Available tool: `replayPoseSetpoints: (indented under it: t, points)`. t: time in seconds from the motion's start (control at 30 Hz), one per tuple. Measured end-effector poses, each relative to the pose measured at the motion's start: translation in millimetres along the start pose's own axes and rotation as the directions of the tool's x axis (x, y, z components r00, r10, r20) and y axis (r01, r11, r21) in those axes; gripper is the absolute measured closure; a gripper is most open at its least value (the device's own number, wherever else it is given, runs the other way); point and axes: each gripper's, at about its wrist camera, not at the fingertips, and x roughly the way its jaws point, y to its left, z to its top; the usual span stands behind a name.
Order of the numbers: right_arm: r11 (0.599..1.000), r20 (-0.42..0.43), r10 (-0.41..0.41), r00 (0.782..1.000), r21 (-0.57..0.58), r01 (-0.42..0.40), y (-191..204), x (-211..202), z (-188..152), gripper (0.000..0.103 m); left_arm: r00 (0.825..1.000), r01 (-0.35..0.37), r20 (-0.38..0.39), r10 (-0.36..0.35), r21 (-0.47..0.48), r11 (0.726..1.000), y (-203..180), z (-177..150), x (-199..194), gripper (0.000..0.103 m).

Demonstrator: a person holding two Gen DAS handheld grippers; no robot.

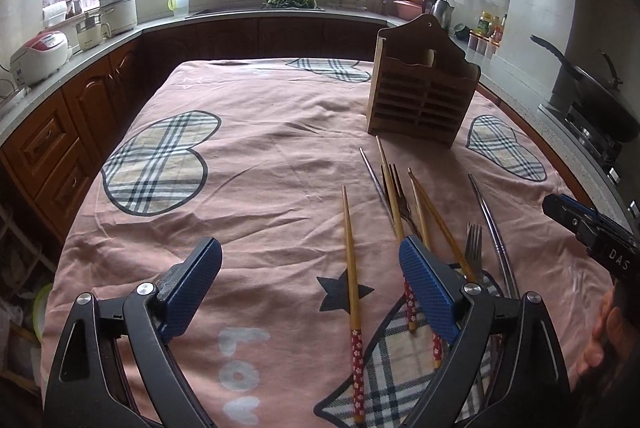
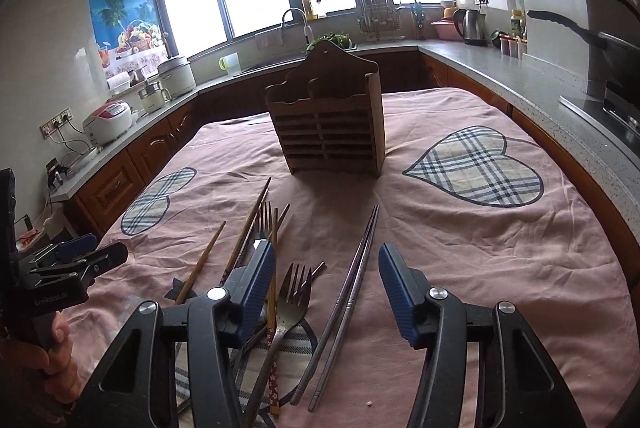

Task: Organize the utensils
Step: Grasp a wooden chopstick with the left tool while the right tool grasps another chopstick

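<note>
A wooden utensil holder (image 1: 422,84) stands upright on the pink cloth; in the right wrist view it (image 2: 328,124) is straight ahead. Wooden chopsticks (image 1: 352,288), forks (image 1: 474,242) and metal chopsticks (image 1: 496,240) lie loose in front of it. My left gripper (image 1: 310,270) is open and empty, above one wooden chopstick. My right gripper (image 2: 326,282) is open and empty, over the metal chopsticks (image 2: 352,292), with a fork (image 2: 294,294) and wooden chopsticks (image 2: 200,264) to its left. Each gripper shows in the other's view, the right one (image 1: 576,218) and the left one (image 2: 80,258).
The pink tablecloth (image 1: 260,156) with plaid hearts covers the table. Kitchen counters surround it, with rice cookers (image 1: 38,56) on the left, a sink (image 1: 292,2) at the back, and a pan on the stove (image 1: 588,84) at the right.
</note>
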Motion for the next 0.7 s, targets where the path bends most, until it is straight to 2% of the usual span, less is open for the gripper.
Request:
replayPoseSetpoints:
  t: [0.13,0.27,0.37,0.53,0.7]
  points:
    - [0.999,-0.067,0.025,0.997,0.037,-0.022,-7.1,29.0,10.3,0.064,0.998,0.014,-0.063,-0.014,-0.001,1.0,-0.9,8.7,28.0,0.019]
    - [0.997,-0.111,0.047,0.993,0.062,-0.04,-9.0,56.3,21.5,0.067,0.992,0.035,-0.123,-0.036,-0.013,0.999,-0.5,18.4,54.9,0.027]
    - [0.997,-0.152,0.058,0.987,0.066,-0.048,-9.3,77.4,28.1,0.075,0.987,0.035,-0.157,-0.036,-0.006,0.999,-1.5,24.3,72.0,0.03]
    - [0.988,-0.219,0.15,0.964,0.062,-0.14,5.0,98.7,29.9,0.077,0.98,0.042,-0.195,-0.038,0.015,0.999,-3.2,31.1,93.0,0.033]
    - [0.979,-0.289,0.2,0.936,0.017,-0.204,27.1,118.9,27.7,0.082,0.974,0.055,-0.224,-0.046,0.035,0.998,-7.1,36.7,108.8,0.037]
